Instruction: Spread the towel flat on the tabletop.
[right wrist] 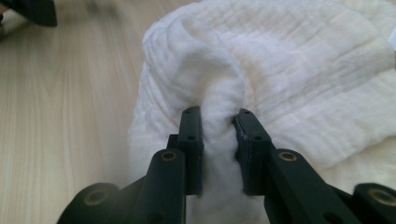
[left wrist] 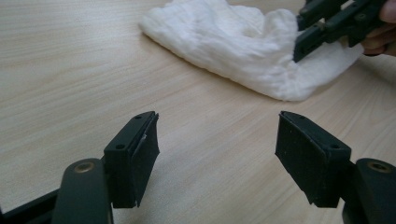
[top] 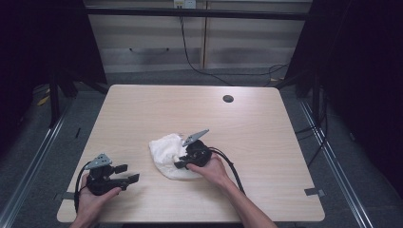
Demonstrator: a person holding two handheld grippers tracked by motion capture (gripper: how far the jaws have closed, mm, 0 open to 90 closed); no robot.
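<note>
A crumpled white cloth (top: 166,154) lies on the wooden table (top: 142,109), a little in front of its middle. My right gripper (top: 179,164) comes onto it from the right, held by a hand. In the right gripper view its jaws (right wrist: 218,116) pinch a raised fold of the cloth (right wrist: 303,70) between the pads. My left gripper (top: 127,173) rests near the front left edge, apart from the cloth. Its jaws (left wrist: 217,126) stand wide open over bare wood, with the cloth (left wrist: 233,42) and the right gripper (left wrist: 313,32) beyond them.
A round dark cable hole (top: 228,99) sits at the table's far right. Cables trail from both grippers toward the front edge. Beyond the far edge stand pale cabinets (top: 199,42), with black frame posts at both sides.
</note>
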